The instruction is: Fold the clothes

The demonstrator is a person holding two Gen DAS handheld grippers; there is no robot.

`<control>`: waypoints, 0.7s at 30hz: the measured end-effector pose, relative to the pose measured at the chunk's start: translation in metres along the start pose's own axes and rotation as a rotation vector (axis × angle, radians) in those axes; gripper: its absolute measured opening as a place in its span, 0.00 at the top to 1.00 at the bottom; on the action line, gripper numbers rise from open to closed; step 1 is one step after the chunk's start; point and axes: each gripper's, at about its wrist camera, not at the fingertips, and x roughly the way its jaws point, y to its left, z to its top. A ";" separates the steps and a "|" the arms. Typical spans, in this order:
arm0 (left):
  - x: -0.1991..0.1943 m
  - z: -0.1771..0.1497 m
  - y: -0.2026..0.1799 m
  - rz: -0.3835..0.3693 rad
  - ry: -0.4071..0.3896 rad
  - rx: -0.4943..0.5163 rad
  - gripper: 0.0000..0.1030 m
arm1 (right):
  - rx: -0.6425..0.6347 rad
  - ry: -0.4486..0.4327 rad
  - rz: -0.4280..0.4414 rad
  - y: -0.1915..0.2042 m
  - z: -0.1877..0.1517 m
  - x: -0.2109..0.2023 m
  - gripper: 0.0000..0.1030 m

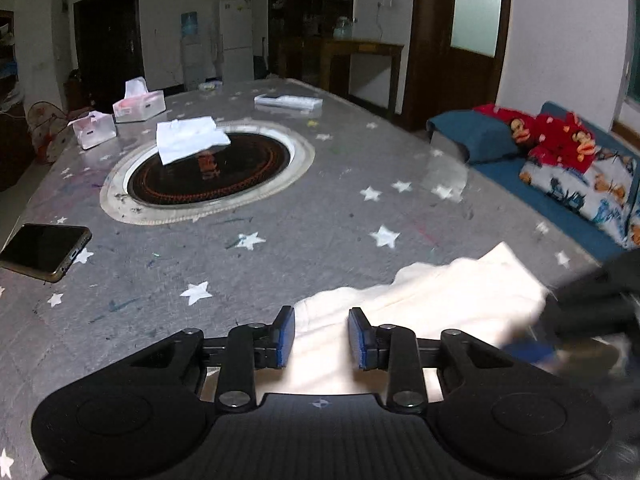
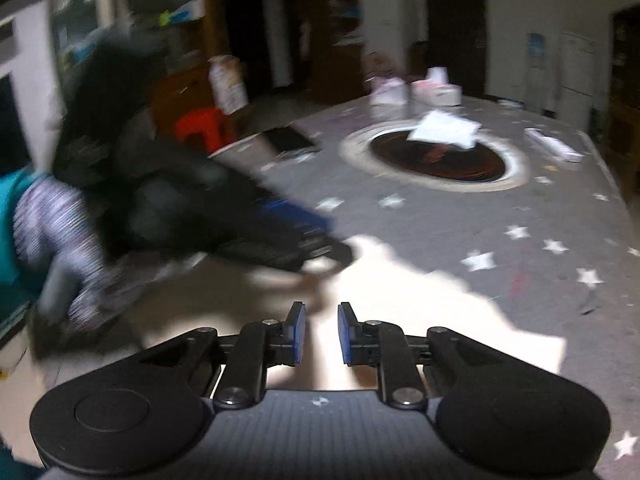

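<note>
Grey star-print table [image 1: 280, 264] under dim room light. Cream garment [image 1: 440, 296] bunched at near edge. Left gripper [image 1: 321, 336] parted, cloth beneath, unclamped. Right gripper [image 2: 321, 334] parted, unclamped, above cloth.

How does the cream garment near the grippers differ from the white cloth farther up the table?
The cream garment is the larger by far and lies on the starred grey tablecloth, right ahead of both grippers; the white cloth is a small folded piece resting partly over the dark round inset, far from them. The garment is off-white, the cloth a cooler white. Both lie flat, ungripped.
</note>
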 end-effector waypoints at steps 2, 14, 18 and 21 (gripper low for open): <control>0.002 -0.001 0.003 0.000 0.006 -0.010 0.69 | -0.032 0.020 0.027 0.012 -0.010 -0.004 0.84; -0.041 -0.006 0.004 0.000 -0.091 -0.070 0.68 | 0.005 -0.050 -0.056 0.001 -0.008 -0.037 0.77; -0.058 -0.024 -0.005 -0.021 -0.108 -0.046 0.68 | 0.085 -0.062 -0.127 -0.025 -0.004 -0.023 0.69; -0.052 -0.039 0.002 0.003 -0.065 -0.073 0.68 | 0.164 -0.038 -0.173 -0.047 -0.008 -0.012 0.68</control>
